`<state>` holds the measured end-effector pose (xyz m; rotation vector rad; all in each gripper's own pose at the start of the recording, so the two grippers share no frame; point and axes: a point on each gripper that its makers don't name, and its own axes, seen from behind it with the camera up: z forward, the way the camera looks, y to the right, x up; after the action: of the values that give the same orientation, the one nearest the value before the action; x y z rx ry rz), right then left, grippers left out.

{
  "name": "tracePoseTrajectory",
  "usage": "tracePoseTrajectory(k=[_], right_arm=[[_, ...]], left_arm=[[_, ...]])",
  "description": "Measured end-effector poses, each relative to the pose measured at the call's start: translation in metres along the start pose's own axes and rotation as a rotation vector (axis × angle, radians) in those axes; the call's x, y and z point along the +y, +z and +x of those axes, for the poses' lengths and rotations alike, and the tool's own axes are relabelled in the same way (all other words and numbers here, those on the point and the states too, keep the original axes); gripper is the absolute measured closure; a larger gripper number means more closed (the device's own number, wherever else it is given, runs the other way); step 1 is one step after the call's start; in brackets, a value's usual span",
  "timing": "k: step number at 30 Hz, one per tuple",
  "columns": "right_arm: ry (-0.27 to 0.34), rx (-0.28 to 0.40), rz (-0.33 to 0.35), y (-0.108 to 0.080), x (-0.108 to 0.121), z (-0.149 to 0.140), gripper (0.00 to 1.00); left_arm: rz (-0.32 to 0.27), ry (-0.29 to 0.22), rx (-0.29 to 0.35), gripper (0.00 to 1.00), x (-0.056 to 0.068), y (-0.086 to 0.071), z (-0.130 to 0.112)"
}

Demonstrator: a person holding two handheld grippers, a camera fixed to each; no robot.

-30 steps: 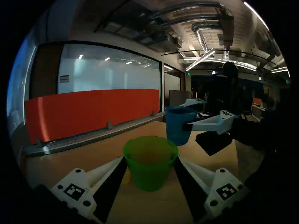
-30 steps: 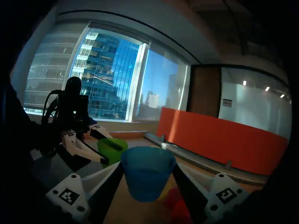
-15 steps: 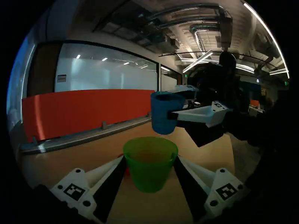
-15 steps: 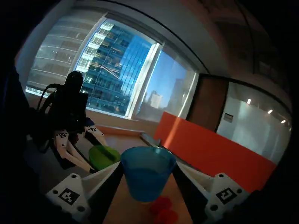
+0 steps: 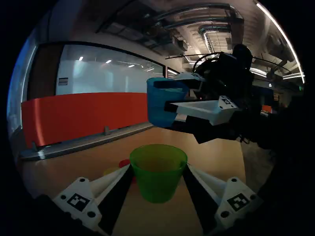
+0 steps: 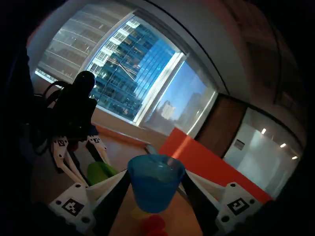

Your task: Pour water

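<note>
Holding stage; pour not yet begun. Nearest, left gripper [image 5: 158, 170] clamps green cup [image 5: 158, 183] by its sides, both fingers pressing; cup upright, mouth open, looks empty. Just beyond its left finger, a small red piece [image 5: 124, 162] and a yellow piece [image 5: 110, 171] lie on the wooden table [image 5: 220, 151]. Farther and higher, right gripper [image 5: 170, 100] grips blue cup [image 5: 158, 112], both fingers on its wall; cup roughly upright, apart from the green rim. Water level is hard to judge in the right gripper view. Judgement: bring the blue lip over the centre of the green mouth, close above it, before tipping. Roll slowly so the stream lands inside, not on the table. Hold the green cup level throughout. Far off, orange wall panel [image 5: 78, 116].
</note>
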<state>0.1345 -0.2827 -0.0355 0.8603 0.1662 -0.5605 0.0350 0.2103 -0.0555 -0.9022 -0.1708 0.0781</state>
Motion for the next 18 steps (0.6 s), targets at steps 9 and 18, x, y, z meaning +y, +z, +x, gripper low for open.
tracePoseTrajectory(k=[9,18], right_arm=[[-0.138,0.0,-0.003,0.007,0.004,0.008,0.1],[-0.258,-0.005,-0.011,0.013,0.013,0.012,0.1]], left_arm=[[-0.02,0.003,0.005,0.15,0.009,0.002,-0.001],[-0.032,0.013,0.007,0.15,0.017,0.004,-0.001]])
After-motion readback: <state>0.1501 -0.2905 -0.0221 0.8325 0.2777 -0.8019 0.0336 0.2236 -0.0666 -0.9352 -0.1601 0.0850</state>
